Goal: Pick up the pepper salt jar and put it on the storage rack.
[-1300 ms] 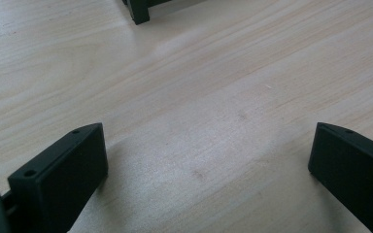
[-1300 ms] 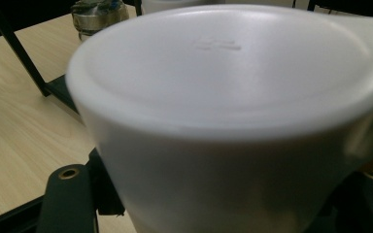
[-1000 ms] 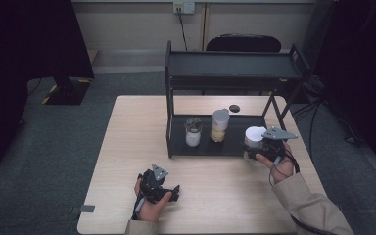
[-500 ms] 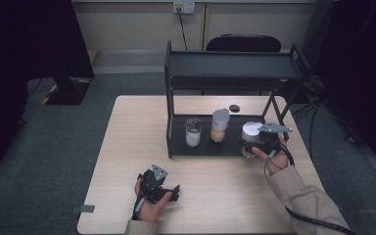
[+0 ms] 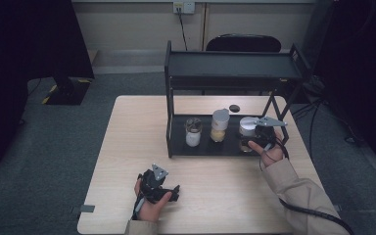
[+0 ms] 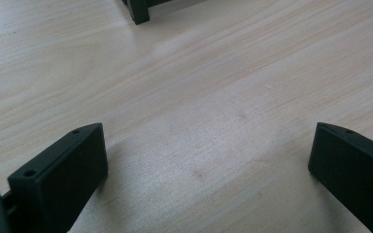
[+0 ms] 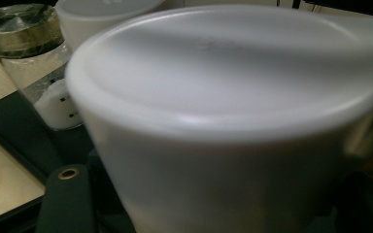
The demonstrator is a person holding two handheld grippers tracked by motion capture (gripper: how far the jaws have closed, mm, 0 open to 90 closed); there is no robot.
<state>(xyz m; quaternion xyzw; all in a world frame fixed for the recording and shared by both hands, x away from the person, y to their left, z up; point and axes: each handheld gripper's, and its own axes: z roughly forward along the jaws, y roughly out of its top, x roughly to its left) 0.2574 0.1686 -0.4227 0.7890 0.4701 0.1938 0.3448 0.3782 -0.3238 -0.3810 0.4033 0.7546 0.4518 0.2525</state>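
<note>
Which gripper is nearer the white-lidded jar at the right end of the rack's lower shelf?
Right. The right gripper is at the white-lidded jar, its jaws closed on it. The left gripper rests on the table well in front of the rack, jaws open.

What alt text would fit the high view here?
The right gripper is closed on a white-lidded jar on the lower shelf of a black rack, beside two other jars. The left gripper rests open on the wooden table.
</note>
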